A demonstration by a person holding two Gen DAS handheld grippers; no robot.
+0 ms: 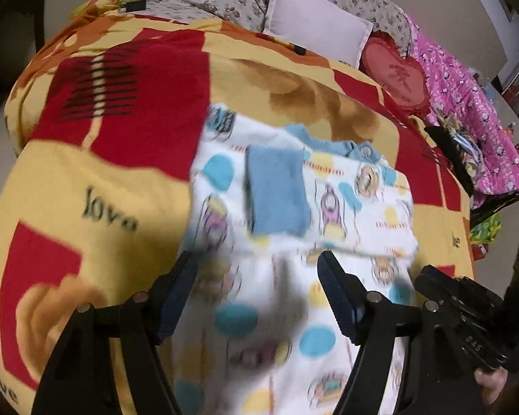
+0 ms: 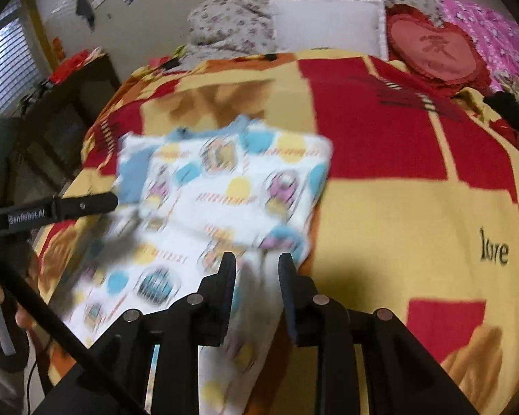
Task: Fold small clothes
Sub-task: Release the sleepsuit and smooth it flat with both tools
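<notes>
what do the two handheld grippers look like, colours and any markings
Both are black plastic. The left gripper has two angled fingers with ribbed dark blue pads and silver pivot pins. The right gripper has matching black fingers. White "GenRobot.AI" lettering marks the left gripper's side.

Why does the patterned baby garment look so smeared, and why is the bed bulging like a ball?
Left wrist view: motion blur smears the garment, with a dark shadow across it; the fisheye lens bulges the blanket. Right wrist view: the same blur, worst around the right gripper; the white pillow stays sharper.
</notes>
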